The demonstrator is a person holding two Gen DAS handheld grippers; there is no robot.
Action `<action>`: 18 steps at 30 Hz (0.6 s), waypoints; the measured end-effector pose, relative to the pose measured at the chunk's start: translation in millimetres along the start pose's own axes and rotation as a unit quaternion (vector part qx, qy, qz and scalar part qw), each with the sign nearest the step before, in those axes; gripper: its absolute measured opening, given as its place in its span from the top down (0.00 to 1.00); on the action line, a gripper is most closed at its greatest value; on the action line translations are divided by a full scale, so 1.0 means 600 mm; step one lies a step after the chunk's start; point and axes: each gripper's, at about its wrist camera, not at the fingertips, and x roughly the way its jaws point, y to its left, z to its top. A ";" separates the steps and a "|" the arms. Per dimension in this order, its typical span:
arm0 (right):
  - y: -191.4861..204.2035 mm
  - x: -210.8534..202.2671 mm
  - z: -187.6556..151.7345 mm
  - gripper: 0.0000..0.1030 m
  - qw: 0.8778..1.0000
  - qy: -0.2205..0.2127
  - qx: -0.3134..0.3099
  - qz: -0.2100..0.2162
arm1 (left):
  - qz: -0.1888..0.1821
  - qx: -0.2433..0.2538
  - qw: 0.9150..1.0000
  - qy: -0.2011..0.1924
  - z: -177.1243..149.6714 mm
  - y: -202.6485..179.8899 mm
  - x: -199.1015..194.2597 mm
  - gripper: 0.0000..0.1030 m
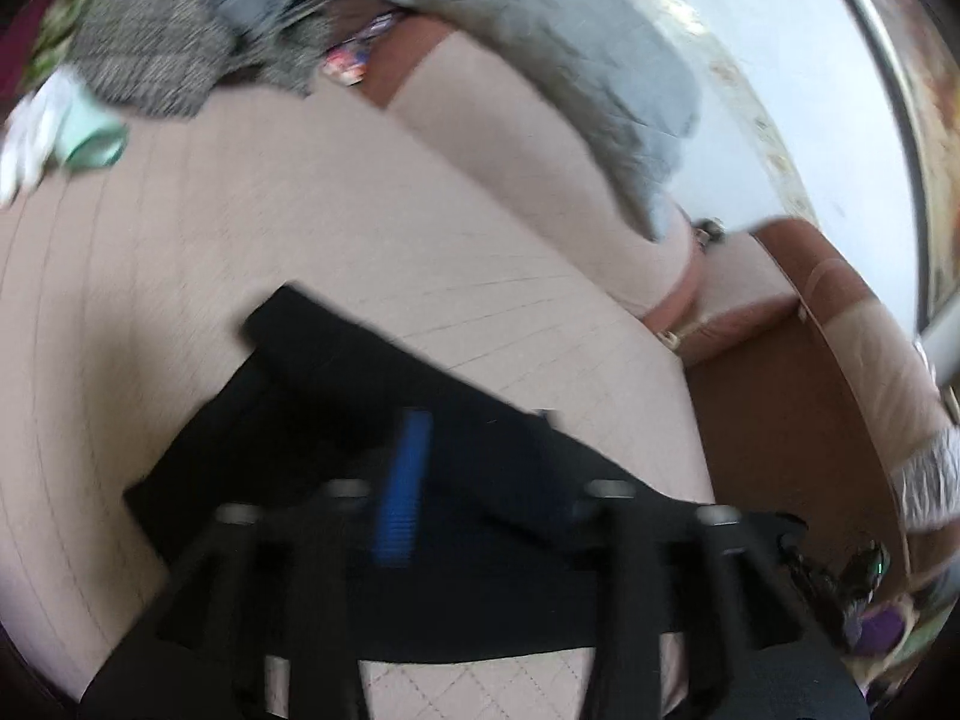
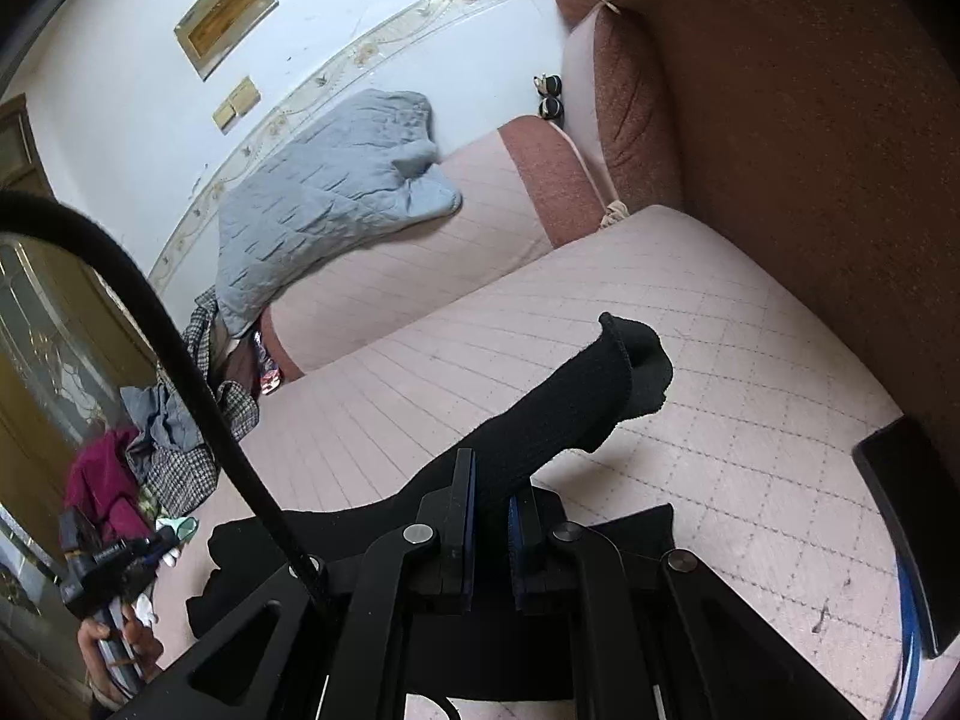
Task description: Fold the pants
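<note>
Black pants (image 1: 384,420) lie on the pink quilted cushion (image 1: 240,228). My left gripper (image 1: 474,480) hovers just above them, blurred by motion; its jaws stand wide apart with one blue pad (image 1: 402,492) showing and nothing between them. In the right wrist view my right gripper (image 2: 489,516) is shut on a fold of the black pants (image 2: 576,396) and holds a leg end lifted off the cushion (image 2: 750,360). The left gripper and the hand holding it show at the lower left of that view (image 2: 114,564).
A grey quilted blanket (image 2: 324,204) lies on the sofa back. A heap of clothes (image 2: 168,450) sits at the far end of the seat; it also shows in the left wrist view (image 1: 156,48). The brown sofa arm (image 2: 810,150) rises to the right.
</note>
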 end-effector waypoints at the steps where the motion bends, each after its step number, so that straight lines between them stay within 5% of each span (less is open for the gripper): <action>1: 0.000 -0.001 0.002 0.92 1.000 -0.001 0.000 0.003 | -0.002 -0.019 1.000 0.000 -0.003 0.009 0.003 0.35; 6: 0.007 -0.003 0.013 0.92 1.000 -0.007 -0.007 0.013 | 0.000 -0.103 0.994 0.043 0.003 0.055 0.055 0.35; 12: 0.005 0.002 0.008 0.92 1.000 -0.004 -0.002 0.012 | 0.006 -0.118 0.991 0.056 0.016 0.055 0.122 0.35; 14: 0.001 0.004 0.007 0.92 1.000 -0.003 0.001 0.011 | -0.001 -0.108 0.993 0.049 0.022 0.047 0.132 0.51; 15: 0.000 0.005 0.007 0.92 1.000 -0.002 0.003 0.011 | -0.003 -0.091 0.995 0.043 0.027 0.037 0.131 0.78; 16: 0.002 0.003 0.005 0.92 1.000 -0.003 0.004 0.011 | 0.001 -0.058 0.998 0.036 0.037 0.017 0.124 0.90; 18: 0.002 0.002 0.010 0.92 1.000 -0.004 0.004 0.012 | -0.007 -0.025 1.000 0.013 0.051 -0.008 0.101 0.90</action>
